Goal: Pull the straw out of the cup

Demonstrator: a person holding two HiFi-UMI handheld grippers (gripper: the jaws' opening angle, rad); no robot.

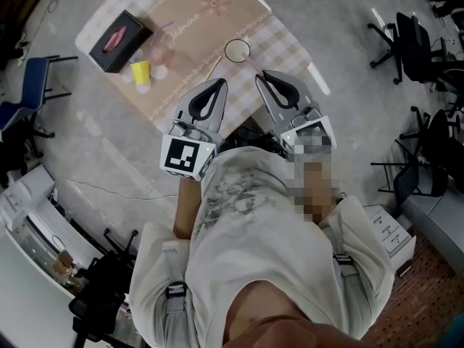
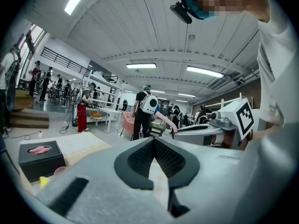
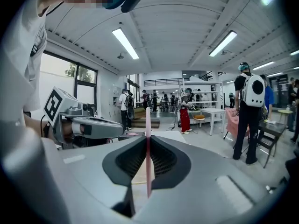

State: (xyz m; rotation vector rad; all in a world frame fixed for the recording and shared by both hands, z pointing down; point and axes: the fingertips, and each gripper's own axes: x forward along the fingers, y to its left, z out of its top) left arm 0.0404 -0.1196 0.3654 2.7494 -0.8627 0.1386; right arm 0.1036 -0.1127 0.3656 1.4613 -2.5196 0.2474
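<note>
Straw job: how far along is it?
Done: the pink straw is out of the glass cup, which looks empty on the table. In hand: the right tool is shut on the straw, holding it upright, clear of the cup. The left tool is shut with nothing in it. Left: little, perhaps only setting the straw down.

— How are the two tools held?
— Side by side before the chest, both aimed forward. The left tool [image 1: 220,85] has its jaws together with nothing between them.
— And the right tool [image 1: 264,77]?
— Its jaws are pinched on a thin pink straw [image 3: 147,120].
</note>
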